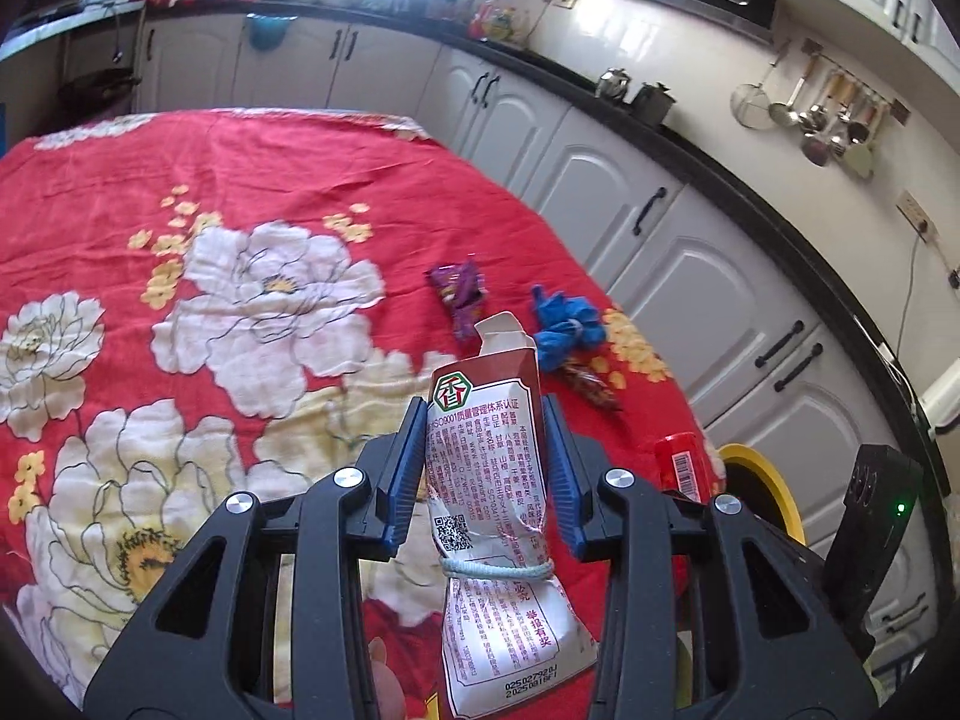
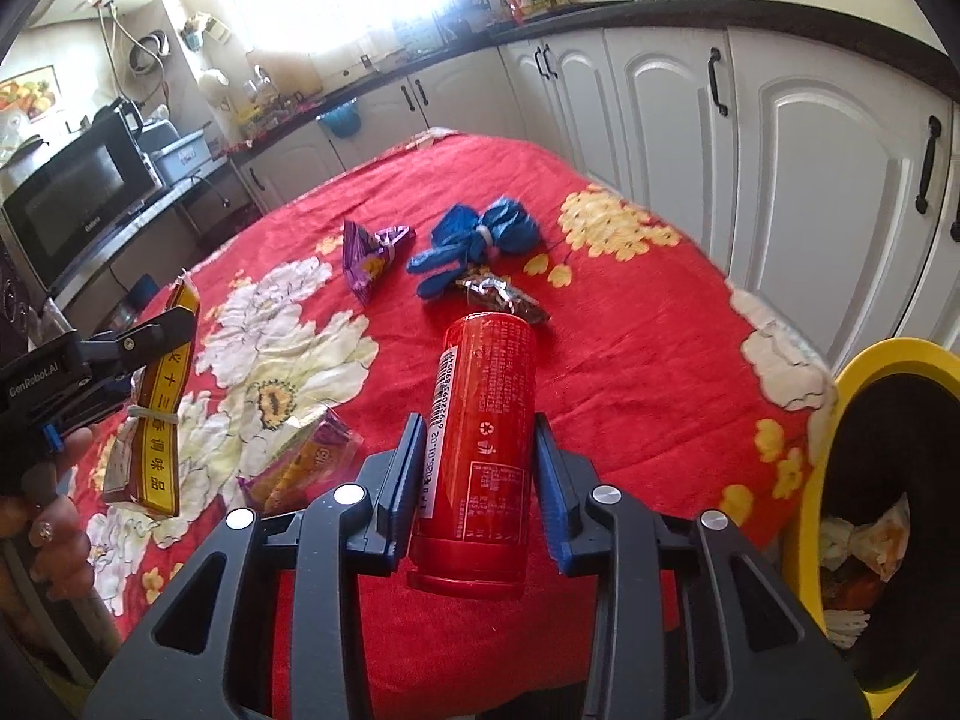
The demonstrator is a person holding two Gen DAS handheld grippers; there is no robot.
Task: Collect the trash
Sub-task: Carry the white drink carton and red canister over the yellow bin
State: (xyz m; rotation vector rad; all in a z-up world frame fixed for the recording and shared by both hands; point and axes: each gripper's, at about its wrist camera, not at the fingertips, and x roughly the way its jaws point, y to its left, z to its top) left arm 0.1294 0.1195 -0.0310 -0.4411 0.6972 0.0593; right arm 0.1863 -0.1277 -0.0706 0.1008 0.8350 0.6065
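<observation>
My left gripper (image 1: pixel 486 417) is shut on a white and brown seasoning packet (image 1: pixel 489 480) tied with a string, lifted above the table. From the right wrist view the same packet (image 2: pixel 153 420) hangs at the left in that gripper (image 2: pixel 153 330), which a hand holds. My right gripper (image 2: pixel 478 429) is shut on a red can (image 2: pixel 483 384) lying lengthwise between the blue pads. The can (image 1: pixel 681 462) peeks in at the lower right of the left wrist view.
On the red floral cloth (image 2: pixel 630 360) lie a purple wrapper (image 2: pixel 372 255), a blue glove bundle (image 2: pixel 480 237), a brown wrapper (image 2: pixel 504 294) and a purple-orange pack (image 2: pixel 306 462). A yellow-rimmed bin (image 2: pixel 840 396) holding trash stands at the table's right edge. White cabinets (image 2: pixel 810 192) run behind.
</observation>
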